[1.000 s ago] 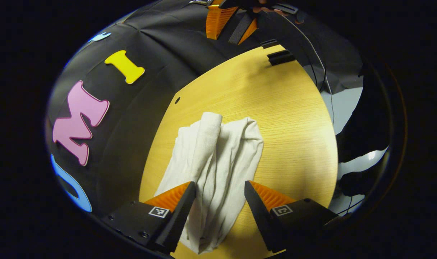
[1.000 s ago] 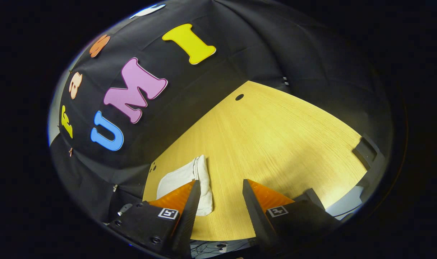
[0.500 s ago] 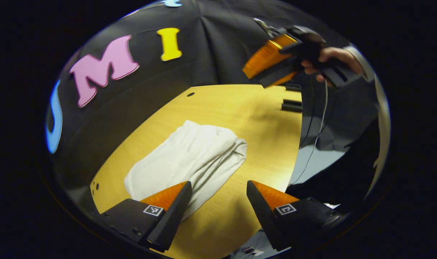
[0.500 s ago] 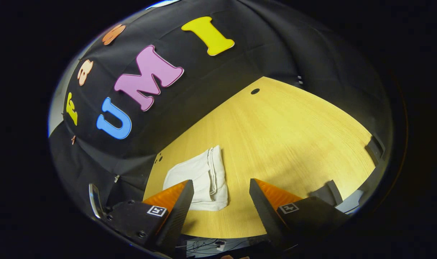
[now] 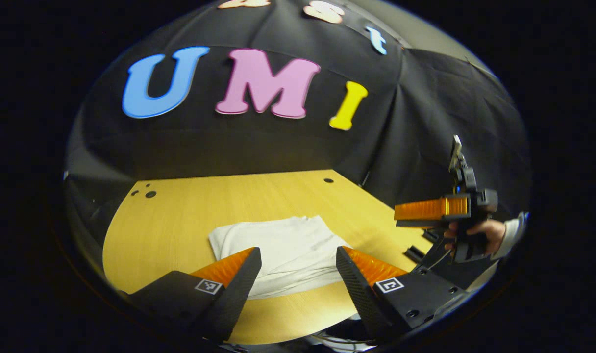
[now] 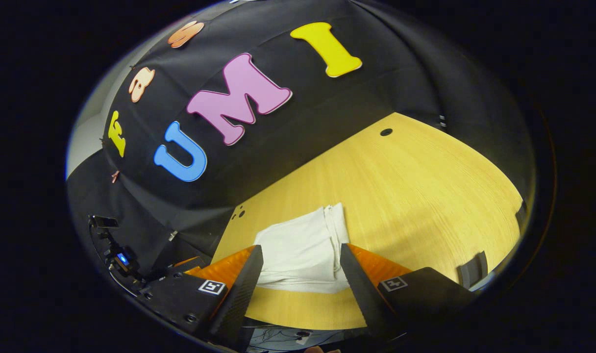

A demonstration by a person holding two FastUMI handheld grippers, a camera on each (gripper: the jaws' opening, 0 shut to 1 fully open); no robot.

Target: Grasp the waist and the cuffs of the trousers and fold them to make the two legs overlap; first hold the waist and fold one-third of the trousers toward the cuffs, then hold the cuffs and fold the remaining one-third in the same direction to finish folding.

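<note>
While the white trousers (image 5: pixel 283 252) lie folded into a compact bundle on the wooden counter (image 5: pixel 180 220) near its front edge, the left tongs (image 5: pixel 298 274) hover above them, released and holding nothing. In the right gripper view, the right tongs (image 6: pixel 300 274) likewise gape empty over the trousers (image 6: pixel 303 250). A hand (image 5: pixel 479 233) holds those tongs off the counter's right side.

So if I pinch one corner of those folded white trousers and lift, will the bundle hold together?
Probably not. The trousers look like soft, thin cloth lying flat in loose layers, so the folds would likely droop and open. They seem light, and the table looks smooth, so a push may slide or bunch them.
</note>
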